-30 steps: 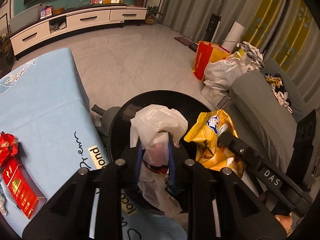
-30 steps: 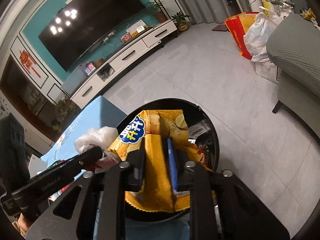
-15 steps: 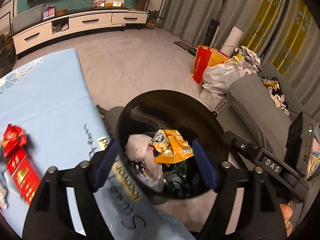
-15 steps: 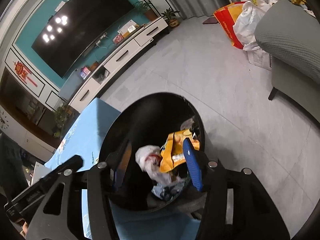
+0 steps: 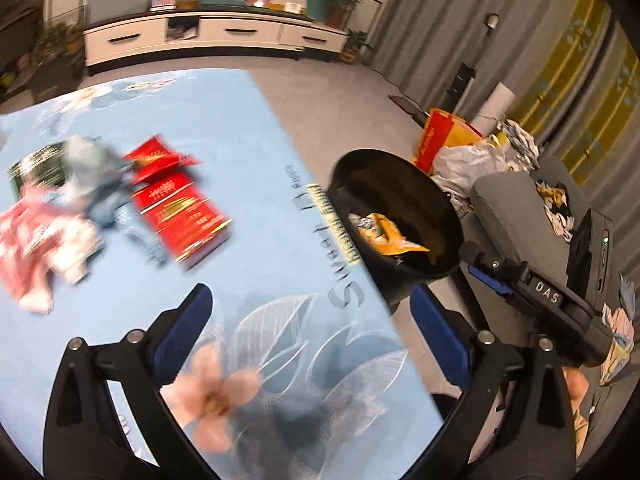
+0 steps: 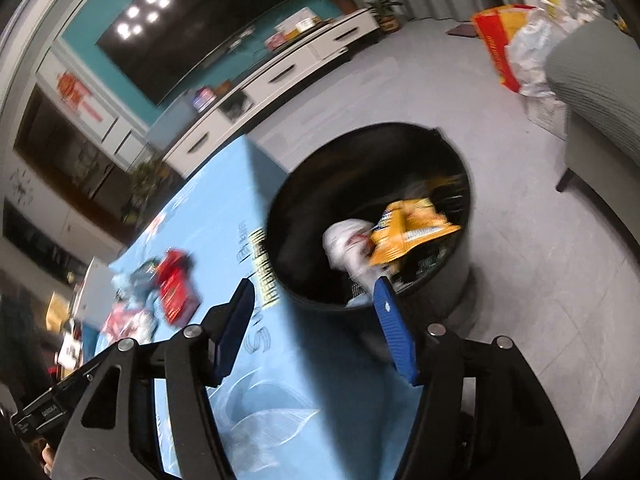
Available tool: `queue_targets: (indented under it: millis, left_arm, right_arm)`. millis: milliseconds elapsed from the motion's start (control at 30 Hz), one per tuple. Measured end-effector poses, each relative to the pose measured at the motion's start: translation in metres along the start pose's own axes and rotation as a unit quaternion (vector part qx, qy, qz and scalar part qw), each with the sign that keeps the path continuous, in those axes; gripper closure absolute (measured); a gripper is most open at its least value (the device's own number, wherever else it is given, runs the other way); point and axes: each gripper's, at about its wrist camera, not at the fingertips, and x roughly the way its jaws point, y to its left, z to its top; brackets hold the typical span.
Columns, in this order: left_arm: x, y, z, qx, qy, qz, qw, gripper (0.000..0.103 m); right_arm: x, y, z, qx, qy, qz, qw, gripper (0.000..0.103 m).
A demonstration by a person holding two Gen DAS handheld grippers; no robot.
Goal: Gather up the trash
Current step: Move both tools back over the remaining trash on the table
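Note:
A black round bin stands on the floor against the edge of the blue-clothed table. Inside it lie a yellow snack bag and a white plastic bag. More trash lies on the table: a red box, a red wrapper, pink-and-white packets and a crumpled bluish wrapper. My left gripper hangs over the table's near corner, its jaws opening wide with nothing between them. My right gripper hovers beside the bin's near rim, its jaws opening and empty.
A grey sofa stands right of the bin, with red, yellow and white bags heaped on the floor behind it. A white TV cabinet runs along the far wall. A hand holds the other gripper's handle at the lower right.
Both grippers let go over the bin: the white bag and the yellow snack bag dropped in. Both jaws spread apart. The left gripper swung left over the table; the right one pulled back slightly.

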Motion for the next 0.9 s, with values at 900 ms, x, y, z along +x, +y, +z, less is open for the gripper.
queue_targets:
  millis: [900]
  left_arm:
    - [-0.116,0.200,-0.109,-0.218,-0.079,0.079,0.9695,0.003]
  right_arm:
    - [0.025,0.197,-0.095,-0.228,0.101,0.068,0.966,0.035]
